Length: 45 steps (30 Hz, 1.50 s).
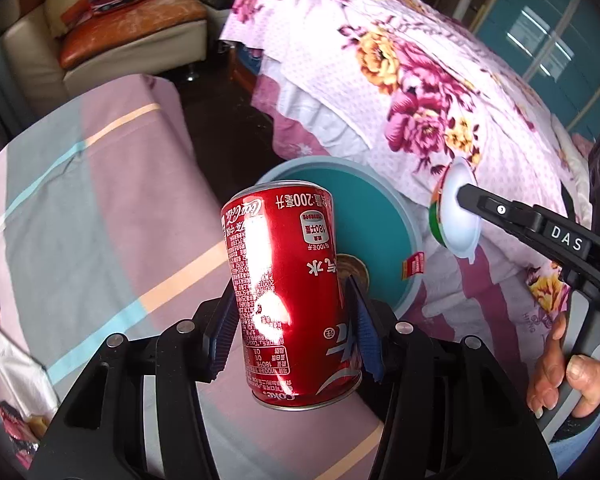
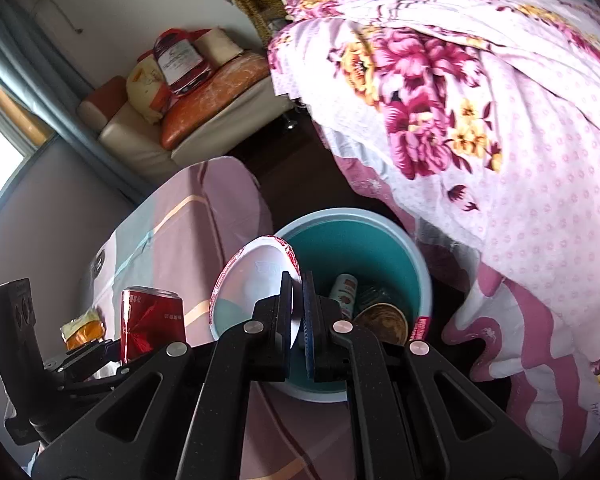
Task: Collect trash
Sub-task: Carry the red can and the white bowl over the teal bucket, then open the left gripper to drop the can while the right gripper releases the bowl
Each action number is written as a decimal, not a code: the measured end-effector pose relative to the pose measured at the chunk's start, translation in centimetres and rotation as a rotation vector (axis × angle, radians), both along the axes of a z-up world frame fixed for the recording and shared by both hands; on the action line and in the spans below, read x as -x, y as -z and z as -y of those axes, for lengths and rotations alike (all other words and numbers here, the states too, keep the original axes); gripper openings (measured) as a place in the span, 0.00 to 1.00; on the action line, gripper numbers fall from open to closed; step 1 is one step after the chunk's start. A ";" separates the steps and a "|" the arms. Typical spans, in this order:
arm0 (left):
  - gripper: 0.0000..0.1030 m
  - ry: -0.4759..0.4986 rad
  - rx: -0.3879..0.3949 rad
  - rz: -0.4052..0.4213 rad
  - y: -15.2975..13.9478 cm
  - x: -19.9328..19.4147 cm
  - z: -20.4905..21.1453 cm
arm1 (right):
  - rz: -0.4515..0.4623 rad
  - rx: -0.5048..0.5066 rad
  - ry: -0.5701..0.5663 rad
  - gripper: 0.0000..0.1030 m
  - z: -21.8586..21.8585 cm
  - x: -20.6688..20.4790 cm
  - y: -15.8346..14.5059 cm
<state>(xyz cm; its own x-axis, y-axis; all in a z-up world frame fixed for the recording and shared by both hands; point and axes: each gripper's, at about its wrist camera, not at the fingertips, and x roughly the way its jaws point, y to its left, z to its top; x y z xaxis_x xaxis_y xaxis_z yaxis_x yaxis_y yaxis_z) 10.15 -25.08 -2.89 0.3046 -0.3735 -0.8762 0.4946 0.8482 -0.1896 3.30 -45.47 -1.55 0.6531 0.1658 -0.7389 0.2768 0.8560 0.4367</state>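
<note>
Two grippers, each carrying one piece of trash above a teal bin [image 2: 380, 240].

Left gripper [image 1: 294, 320]: jaws part-way apart, blue pads pressed on both sides of a red cola can [image 1: 288, 292]. The can stands nearly upright, print upside down, base toward the camera; it hides the near left part of the bin's mouth in the left wrist view.

Right gripper [image 2: 298, 316]: jaws closed on the edge of a white plastic cup lid [image 2: 256, 280] with a red printed rim. The pinched part of the lid is covered by the fingers. In the left wrist view the same lid [image 1: 458, 216] shows side-on at the fingertip; a hand [image 1: 564, 376] on the handle is cut off at the frame edge.

Bin contents, partly hidden behind the right gripper: a small can or tube [image 2: 345, 292], a round brown lid or disc [image 2: 384, 322], and something dark that cannot be made out.

Surroundings: striped sheet [image 1: 100, 200] to the left, floral quilt [image 2: 480, 120] to the right, sofa [image 2: 204, 132] beyond. Snack wrappers [image 1: 4, 364] lie at the left edge, cropped and blurred.
</note>
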 end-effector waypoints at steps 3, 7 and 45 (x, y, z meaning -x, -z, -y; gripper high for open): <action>0.52 0.021 -0.004 -0.013 0.6 0.0 1.1 | -0.011 0.000 0.010 0.05 0.7 -0.1 0.6; 0.52 0.043 -0.013 -0.028 1.5 0.1 2.2 | -0.026 0.007 0.017 0.05 1.2 -0.4 1.1; 0.89 -0.021 0.026 -0.094 3.8 -0.7 -0.2 | -0.156 0.053 -0.007 0.05 -0.5 -2.3 4.6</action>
<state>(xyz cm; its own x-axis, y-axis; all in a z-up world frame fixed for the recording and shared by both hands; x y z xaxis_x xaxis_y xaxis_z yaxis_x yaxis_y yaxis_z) 10.87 -24.92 -6.70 0.2291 -0.3904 -0.8917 0.4555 0.8526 -0.2562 5.62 -44.95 -6.12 0.5291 0.1281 -0.8388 0.3318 0.8786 0.3435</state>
